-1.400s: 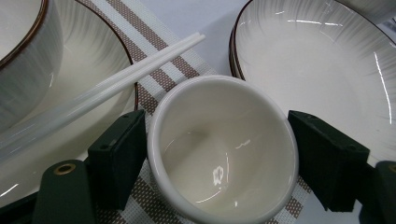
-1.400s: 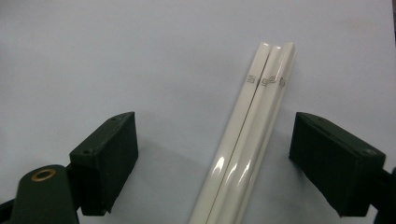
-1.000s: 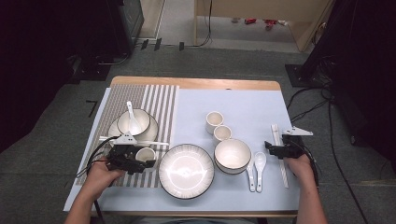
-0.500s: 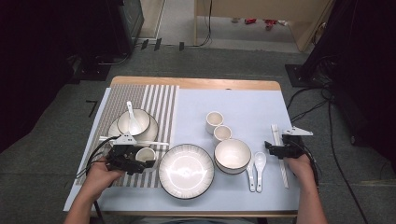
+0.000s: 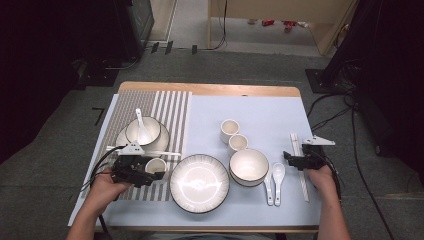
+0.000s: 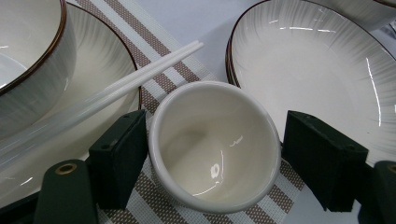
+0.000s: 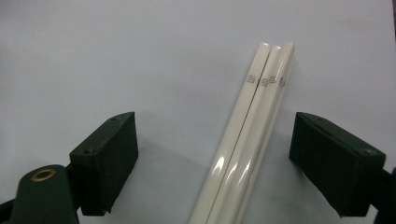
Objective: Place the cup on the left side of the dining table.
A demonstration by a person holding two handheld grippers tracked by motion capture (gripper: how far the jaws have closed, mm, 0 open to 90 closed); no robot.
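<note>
Nothing has moved since the earlier frames: both hands and every dish sit where they were.

Left tongs [image 5: 152,175] stand open around a small cup [image 6: 215,144]. In the left gripper view the left pad touches or nearly touches the cup's rim, while the right pad stands clear of it, so the cup is not gripped; it rests on the striped mat [image 5: 172,107]. Just right of these tongs lies the plate [image 5: 199,183]. Just beyond them, 2 chopsticks [image 6: 140,77] lie across the rim of a saucer [image 5: 122,137], which carries a bowl [image 5: 145,131] with a spoon [image 5: 140,122] in it.

Right tongs [image 5: 286,156] are open too, with nothing pinched. In the right gripper view a bundle of white sticks [image 7: 254,135] lies flat on the pale cloth [image 5: 260,112] between the pads, closer to the right one and touching neither. To the left of these tongs lie 2 spoons [image 5: 274,180], then a larger bowl [image 5: 249,166]. Farther off beyond that bowl stand 2 cups [image 5: 234,135], side by side.
</note>
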